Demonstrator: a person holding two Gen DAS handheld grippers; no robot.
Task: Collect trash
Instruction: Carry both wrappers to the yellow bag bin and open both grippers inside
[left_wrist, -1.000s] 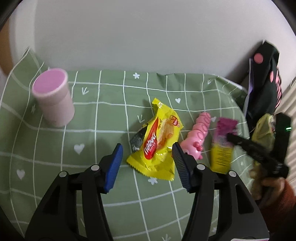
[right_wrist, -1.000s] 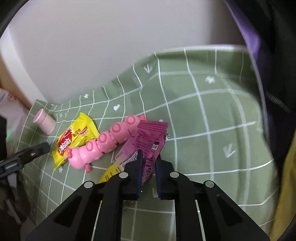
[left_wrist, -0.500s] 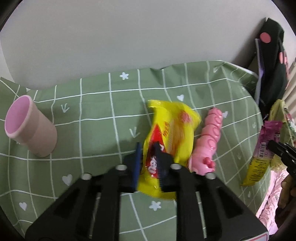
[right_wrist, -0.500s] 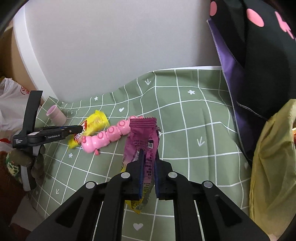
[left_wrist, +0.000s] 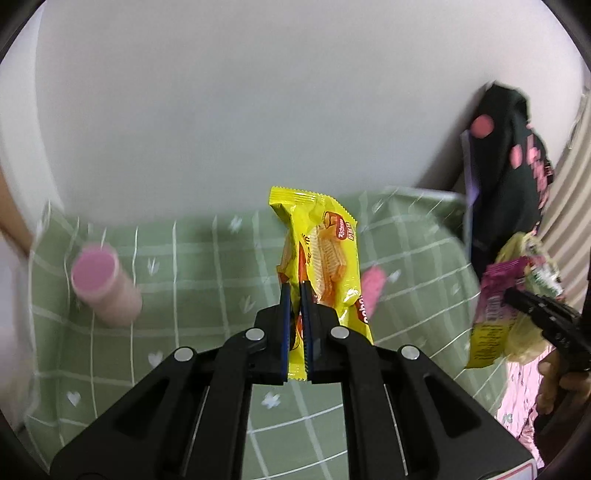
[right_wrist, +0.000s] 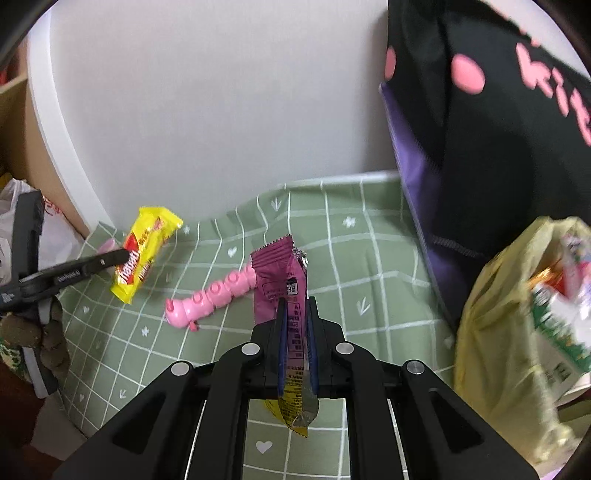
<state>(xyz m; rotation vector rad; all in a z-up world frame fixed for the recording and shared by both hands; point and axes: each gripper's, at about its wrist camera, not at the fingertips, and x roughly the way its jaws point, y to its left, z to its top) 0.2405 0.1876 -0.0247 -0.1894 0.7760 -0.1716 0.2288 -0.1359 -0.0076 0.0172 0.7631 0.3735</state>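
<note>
My left gripper (left_wrist: 294, 291) is shut on a yellow snack wrapper (left_wrist: 325, 251) and holds it upright above the green checked cloth (left_wrist: 192, 295). The same wrapper shows in the right wrist view (right_wrist: 146, 254), lifted off the cloth. My right gripper (right_wrist: 295, 310) is shut on a purple and yellow wrapper (right_wrist: 282, 280), held in the air. In the left wrist view that purple wrapper (left_wrist: 493, 310) hangs beside a yellowish trash bag (left_wrist: 532, 295). The bag (right_wrist: 517, 317), with trash inside, stands at the right in the right wrist view.
A pink caterpillar toy (right_wrist: 210, 295) lies on the cloth (right_wrist: 354, 280). A pink cup (left_wrist: 103, 284) stands at the left. A black bag with pink dots (right_wrist: 498, 122) hangs at the right against the white wall. A white plastic bag (right_wrist: 51, 232) sits far left.
My left gripper shut on the yellow wrapper and lifted it off the cloth. My right gripper carried the purple wrapper up and right, close to the yellowish bag.
</note>
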